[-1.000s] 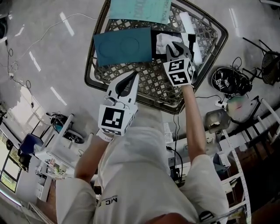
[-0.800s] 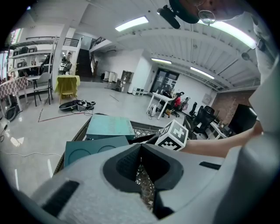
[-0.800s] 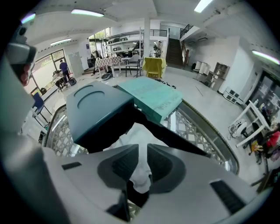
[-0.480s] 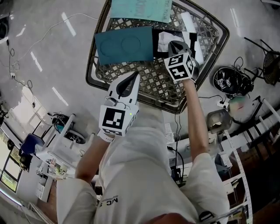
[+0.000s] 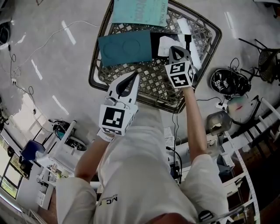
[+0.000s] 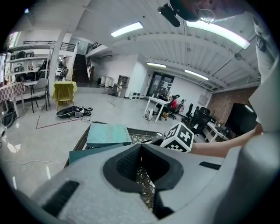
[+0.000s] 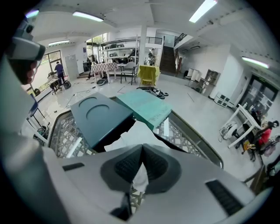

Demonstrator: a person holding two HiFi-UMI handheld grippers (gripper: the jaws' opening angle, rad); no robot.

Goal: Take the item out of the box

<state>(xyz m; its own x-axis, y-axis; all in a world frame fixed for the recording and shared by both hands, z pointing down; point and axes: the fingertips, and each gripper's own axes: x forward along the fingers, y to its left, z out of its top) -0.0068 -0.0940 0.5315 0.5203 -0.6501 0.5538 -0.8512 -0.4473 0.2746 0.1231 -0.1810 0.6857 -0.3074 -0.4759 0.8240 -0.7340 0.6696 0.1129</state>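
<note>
A wicker basket (image 5: 94, 72) holds a dark teal lid (image 5: 124, 47) with two round dents, a light teal box (image 5: 140, 12) and an open black box. In that black box lies a white wrapped item (image 5: 165, 43). My right gripper (image 5: 176, 49) is shut, its tips just over the near edge of that white item (image 7: 131, 136); nothing shows pinched between them. Over the basket's near rim hovers my left gripper (image 5: 131, 76), also shut, with only wicker showing through its jaws. The left gripper view shows the light teal box (image 6: 107, 134) and the right gripper's marker cube (image 6: 179, 138).
A white strip (image 5: 183, 28) lies in the basket's far right part. On the floor to the right sit a black helmet (image 5: 227, 81), cables and a fan (image 5: 269, 65). A small cart (image 5: 65, 135) stands at the lower left.
The right gripper shifted a little over the black box and settled back near the white item. The left gripper has stayed where it was. Both remain shut.
</note>
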